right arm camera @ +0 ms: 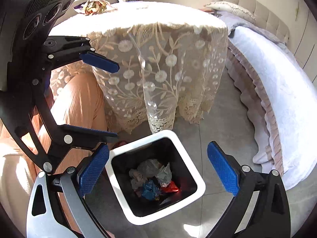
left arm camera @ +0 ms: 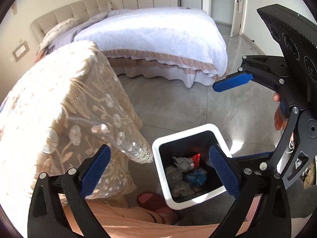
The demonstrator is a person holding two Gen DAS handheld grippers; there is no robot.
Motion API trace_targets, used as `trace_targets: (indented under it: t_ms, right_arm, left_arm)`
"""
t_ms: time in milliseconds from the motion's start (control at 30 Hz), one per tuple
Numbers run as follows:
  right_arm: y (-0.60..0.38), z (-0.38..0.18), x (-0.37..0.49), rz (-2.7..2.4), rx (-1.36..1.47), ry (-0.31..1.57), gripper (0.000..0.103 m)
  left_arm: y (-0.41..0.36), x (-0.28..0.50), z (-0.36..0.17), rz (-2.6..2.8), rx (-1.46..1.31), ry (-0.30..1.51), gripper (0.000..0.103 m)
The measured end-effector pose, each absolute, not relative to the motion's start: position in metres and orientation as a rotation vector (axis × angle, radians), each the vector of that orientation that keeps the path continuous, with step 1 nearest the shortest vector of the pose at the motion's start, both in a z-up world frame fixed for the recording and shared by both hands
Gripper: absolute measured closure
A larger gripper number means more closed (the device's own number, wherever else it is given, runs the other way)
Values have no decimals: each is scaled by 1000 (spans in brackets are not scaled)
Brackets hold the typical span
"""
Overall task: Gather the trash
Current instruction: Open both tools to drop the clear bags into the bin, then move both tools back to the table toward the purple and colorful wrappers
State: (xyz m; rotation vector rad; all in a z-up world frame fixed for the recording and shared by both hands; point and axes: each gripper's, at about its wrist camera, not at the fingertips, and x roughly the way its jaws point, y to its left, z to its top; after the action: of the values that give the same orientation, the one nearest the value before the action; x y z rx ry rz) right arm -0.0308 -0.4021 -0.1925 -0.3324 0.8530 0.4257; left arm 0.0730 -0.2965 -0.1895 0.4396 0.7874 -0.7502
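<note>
A white square bin [left arm camera: 217, 130] [right arm camera: 200, 184] with a black inside stands on the grey floor beside the table. Crumpled trash [left arm camera: 186, 175] [right arm camera: 153, 180] lies in it: grey, blue and red pieces. My left gripper [left arm camera: 159, 171] is open and empty, held above the bin's left side. My right gripper [right arm camera: 158, 171] is open and empty, held right above the bin. In the left wrist view the right gripper [left arm camera: 235, 117] shows at the right, open. In the right wrist view the left gripper [right arm camera: 116, 101] shows at the left, open.
A table under a beige lace cloth [left arm camera: 65, 107] [right arm camera: 164, 63] stands just behind the bin. More crumpled paper [right arm camera: 95, 6] lies on its far top. A bed with a white cover [left arm camera: 158, 39] [right arm camera: 287, 103] lies beyond. The person's orange-trousered leg [right arm camera: 79, 103] is by the bin.
</note>
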Motion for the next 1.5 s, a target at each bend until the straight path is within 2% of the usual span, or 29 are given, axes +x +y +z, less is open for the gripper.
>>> trace_targets:
  t_ms: [233,500,900,1500]
  right_arm:
    - [-385,-127,-19,450,-330,655,4]
    - [-351,-83,8,525,-264,519,4]
    - [-268,-71,57,635,-283,483,4]
    - [-139,-76,140,800,-337,529,4]
  left_arm:
    - [-260,76,-129,-624,415,617,5]
    - [-210,95,-91,-472,330,538,5]
    - [-123,120,-77,-290,255,514,5]
    - [19,181,-72,-34,181,527,5]
